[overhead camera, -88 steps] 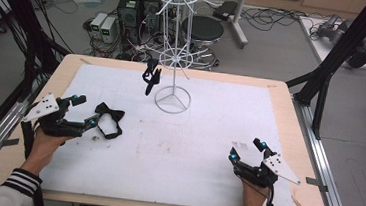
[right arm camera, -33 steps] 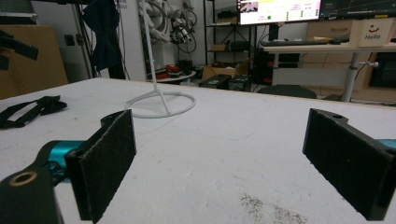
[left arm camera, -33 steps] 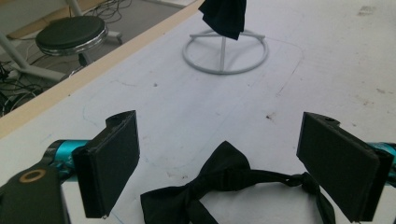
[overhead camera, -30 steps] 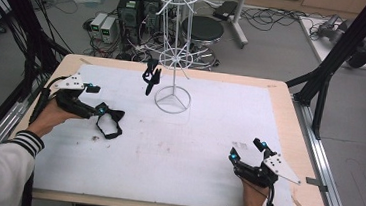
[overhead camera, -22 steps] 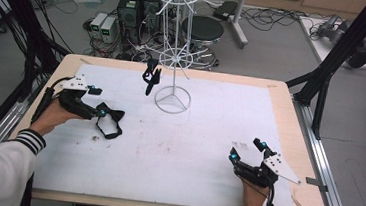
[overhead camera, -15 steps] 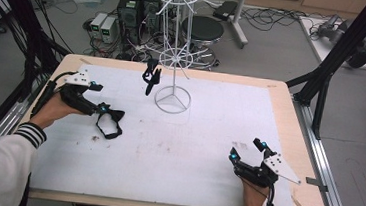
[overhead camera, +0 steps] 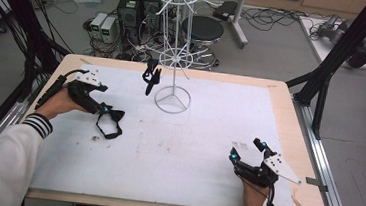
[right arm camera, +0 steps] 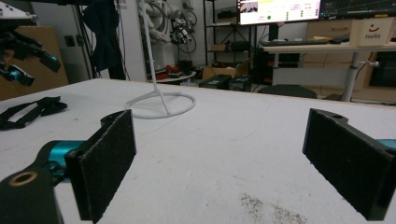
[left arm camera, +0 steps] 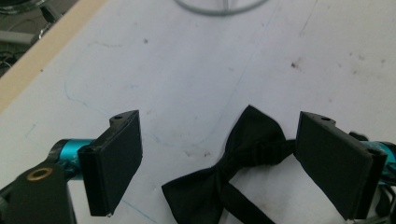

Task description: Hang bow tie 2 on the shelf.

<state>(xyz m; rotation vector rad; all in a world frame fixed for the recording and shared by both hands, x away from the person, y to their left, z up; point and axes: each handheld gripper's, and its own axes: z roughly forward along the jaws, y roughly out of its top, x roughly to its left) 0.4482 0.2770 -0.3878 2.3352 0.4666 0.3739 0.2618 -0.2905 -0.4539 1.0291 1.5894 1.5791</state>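
1. Our left gripper (overhead camera: 104,110) sits at the left of the white mat (overhead camera: 208,135), jaws spread wide, reaching over a black bow tie (left arm camera: 243,158) that lies flat on the mat between the two pads (left arm camera: 116,158); we cannot tell whether either pad touches it.
2. Its strap (overhead camera: 109,129) loops toward us.
3. Our right gripper (overhead camera: 248,150) rests near the mat's right front corner, jaws spread wide and holding nothing.
4. A white wire rack (overhead camera: 175,57) stands at the far middle, with another dark item (overhead camera: 150,76) hanging from it.
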